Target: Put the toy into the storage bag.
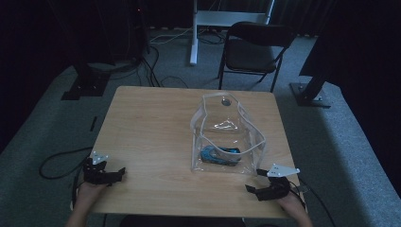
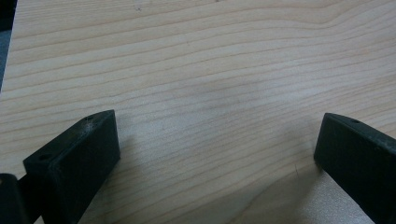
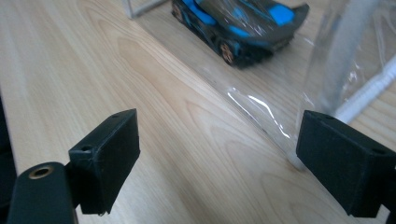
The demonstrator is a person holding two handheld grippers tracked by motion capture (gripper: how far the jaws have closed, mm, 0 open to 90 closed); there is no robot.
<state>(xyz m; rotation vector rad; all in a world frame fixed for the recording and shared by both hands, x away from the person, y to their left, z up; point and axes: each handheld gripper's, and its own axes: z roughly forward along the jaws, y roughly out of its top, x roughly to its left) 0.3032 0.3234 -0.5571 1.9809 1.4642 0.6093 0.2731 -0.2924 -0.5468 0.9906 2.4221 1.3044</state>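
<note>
The table (image 1: 151, 123) is pale matt wood grain, the bag (image 1: 227, 137) clear glossy plastic, the jaws matt black.

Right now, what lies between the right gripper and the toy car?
The clear bag's plastic wall. In the right gripper view the toy car sits inside it, beyond the open right gripper; nearer the jaws is bare table.

Chair (image 1: 253, 52): dark, folding, on the carpet beyond the table's far edge.
Cables (image 1: 163, 75): lying across the grey floor.
White desk leg (image 1: 193, 33): upright, left of the chair.
</note>
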